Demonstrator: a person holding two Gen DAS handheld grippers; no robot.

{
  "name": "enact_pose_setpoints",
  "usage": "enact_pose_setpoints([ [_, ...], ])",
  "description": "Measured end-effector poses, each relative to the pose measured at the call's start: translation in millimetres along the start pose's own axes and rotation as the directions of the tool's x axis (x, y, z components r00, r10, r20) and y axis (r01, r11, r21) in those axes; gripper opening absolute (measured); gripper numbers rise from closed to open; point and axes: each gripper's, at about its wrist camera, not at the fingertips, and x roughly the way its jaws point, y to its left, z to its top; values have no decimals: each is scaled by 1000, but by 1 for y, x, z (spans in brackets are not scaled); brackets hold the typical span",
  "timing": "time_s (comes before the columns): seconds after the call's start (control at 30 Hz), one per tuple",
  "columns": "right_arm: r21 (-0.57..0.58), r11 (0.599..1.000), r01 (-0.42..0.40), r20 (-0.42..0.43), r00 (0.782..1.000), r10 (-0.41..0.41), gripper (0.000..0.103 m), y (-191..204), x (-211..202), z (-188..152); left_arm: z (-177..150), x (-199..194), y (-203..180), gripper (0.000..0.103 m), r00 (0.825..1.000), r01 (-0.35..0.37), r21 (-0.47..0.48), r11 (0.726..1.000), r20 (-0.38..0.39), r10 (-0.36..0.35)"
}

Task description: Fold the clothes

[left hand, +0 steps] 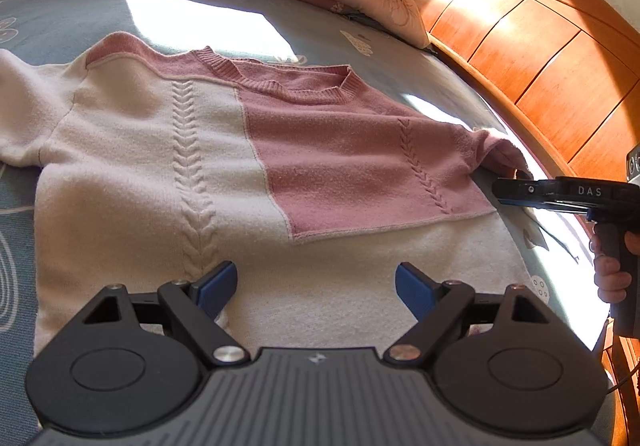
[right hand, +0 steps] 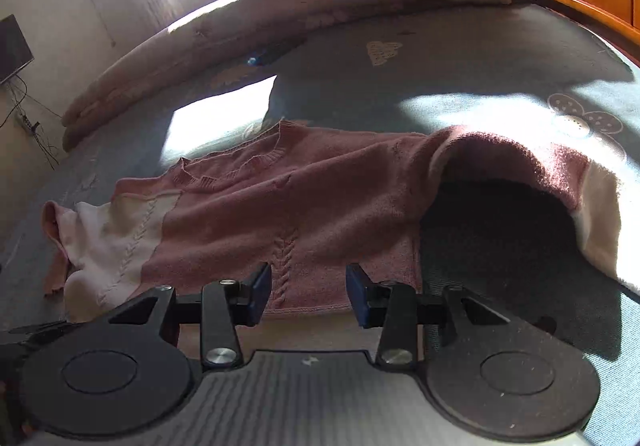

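Lying spread front-up on the bed [left hand: 60, 18], the pink-and-cream sweater [left hand: 224, 150] looks laid flat so its sleeves can be folded in. Left tool [left hand: 316, 282] hovers wide over the near hem, holding nothing; right tool [right hand: 308, 292], also wide and unladen, sits beside the right sleeve [right hand: 560, 174]. No containers appear.

A pink-and-cream cable-knit sweater [left hand: 256, 150] lies spread face-up, its pink sleeve [right hand: 560, 174] humped up off the bedding.
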Motion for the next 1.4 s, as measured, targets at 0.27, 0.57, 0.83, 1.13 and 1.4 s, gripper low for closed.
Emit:
enact_pose_setpoints([
  [0.27, -136, 978, -161, -139, 980, 142, 46, 80, 53, 3, 6, -2, 16, 86, 998, 10, -46, 999, -67, -13],
  [0.57, -259, 952, -163, -130, 983, 133, 46, 121, 85, 33, 6, 0, 13, 87, 997, -26, -6, 1000, -80, 25],
  [0.83, -399, 909, -119, -67, 993, 101, 46, 140, 114, 108, 7, -1, 21, 88, 997, -5, -46, 999, -79, 1],
  [1.13, -672, 730, -128, -126, 990, 57, 50, 167, 226, 131, 7, -2, 31, 90, 995, 43, -73, 996, -91, -50],
  [1.4, -683, 701, -203, -171, 978, 117, 69, 149, 269, 134, 6, -2, 35, 94, 992, 82, -96, 992, -83, -90],
])
